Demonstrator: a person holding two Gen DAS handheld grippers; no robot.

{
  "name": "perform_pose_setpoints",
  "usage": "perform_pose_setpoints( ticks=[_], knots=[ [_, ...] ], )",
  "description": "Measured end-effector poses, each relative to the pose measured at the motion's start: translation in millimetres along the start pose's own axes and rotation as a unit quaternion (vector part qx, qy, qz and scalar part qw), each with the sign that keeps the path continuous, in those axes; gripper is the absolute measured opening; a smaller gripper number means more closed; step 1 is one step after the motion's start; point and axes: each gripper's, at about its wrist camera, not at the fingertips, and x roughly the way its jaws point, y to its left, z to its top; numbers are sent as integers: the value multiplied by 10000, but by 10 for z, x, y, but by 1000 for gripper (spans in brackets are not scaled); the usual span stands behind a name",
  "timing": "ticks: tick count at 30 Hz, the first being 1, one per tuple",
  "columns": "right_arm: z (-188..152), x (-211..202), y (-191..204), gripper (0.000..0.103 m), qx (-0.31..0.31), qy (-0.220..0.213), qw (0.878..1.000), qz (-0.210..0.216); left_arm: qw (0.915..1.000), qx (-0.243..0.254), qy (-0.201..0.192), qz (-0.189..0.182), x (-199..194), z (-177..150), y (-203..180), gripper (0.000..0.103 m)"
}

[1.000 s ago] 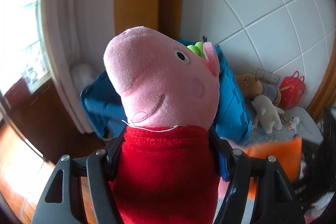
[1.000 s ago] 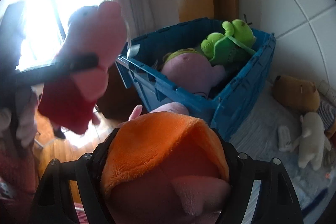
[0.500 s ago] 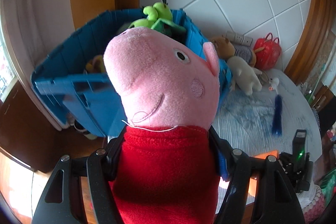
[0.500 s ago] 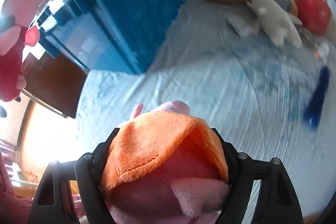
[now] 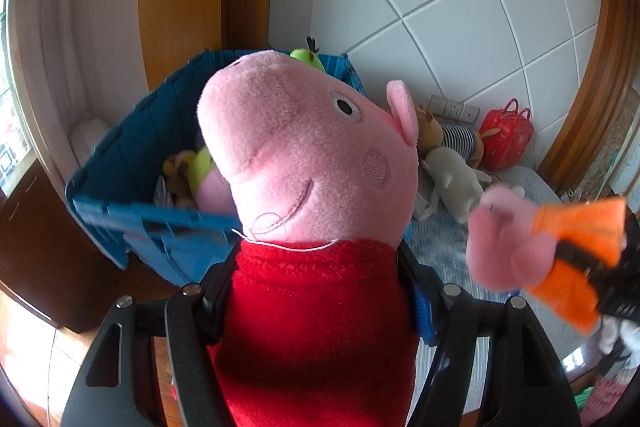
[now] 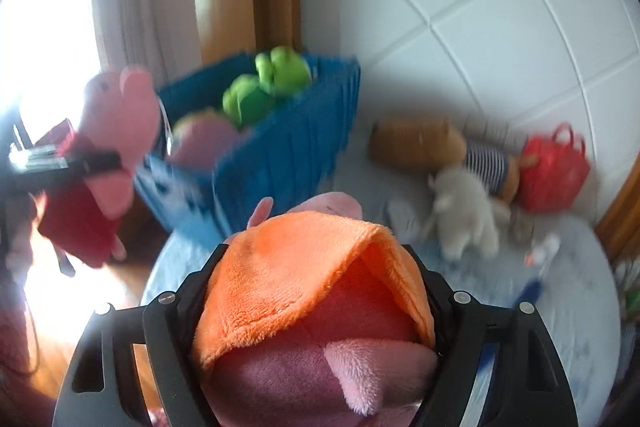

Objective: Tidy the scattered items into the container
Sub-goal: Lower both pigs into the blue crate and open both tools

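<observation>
My left gripper is shut on a pink pig plush in a red dress, held up in front of the blue crate. My right gripper is shut on a pink pig plush in an orange dress. That plush also shows in the left wrist view, to the right. The red-dress pig shows in the right wrist view, left of the blue crate. The crate holds a green frog plush and a purple plush.
A brown bear in a striped shirt, a white plush and a red bag lie on the pale blue bed cover by the tiled wall. A small blue item lies nearer. A curtain and window are at left.
The right gripper has swung up from facing the bed cover and now faces the crate and wall. The left view has shifted, and the orange-dress pig has come into it at right.
</observation>
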Motion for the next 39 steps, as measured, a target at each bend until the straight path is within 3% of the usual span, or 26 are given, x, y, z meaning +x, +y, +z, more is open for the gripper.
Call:
perform_pose_setpoints(
  ticks=[4, 10, 18, 22, 28, 31, 39],
  knots=[
    [444, 139, 115, 81, -7, -293, 9995, 153, 9999, 106, 33, 34, 95, 355, 209, 68],
    [1072, 568, 391, 81, 42, -273, 9991, 334, 9995, 272, 49, 169, 213, 938, 687, 68],
    [1646, 1087, 782, 81, -21, -351, 9980, 516, 9991, 238, 116, 323, 612, 1301, 1252, 68],
    [1782, 1462, 888, 81, -220, -254, 9975, 622, 9983, 157, 136, 548, 895, 1384, 1388, 68],
    [1829, 1854, 898, 88, -371, -241, 9968, 659, 9961, 86, 328, 815, 1288, 1466, 1429, 82],
    [1802, 1939, 859, 103, -386, -198, 9975, 561, 9960, 37, 403, 799, 1372, 1450, 1412, 82],
    [1663, 2013, 816, 103, -432, 13, 9980, 455, 9954, 57, 494, 820, 1356, 1326, 1328, 82]
  ],
)
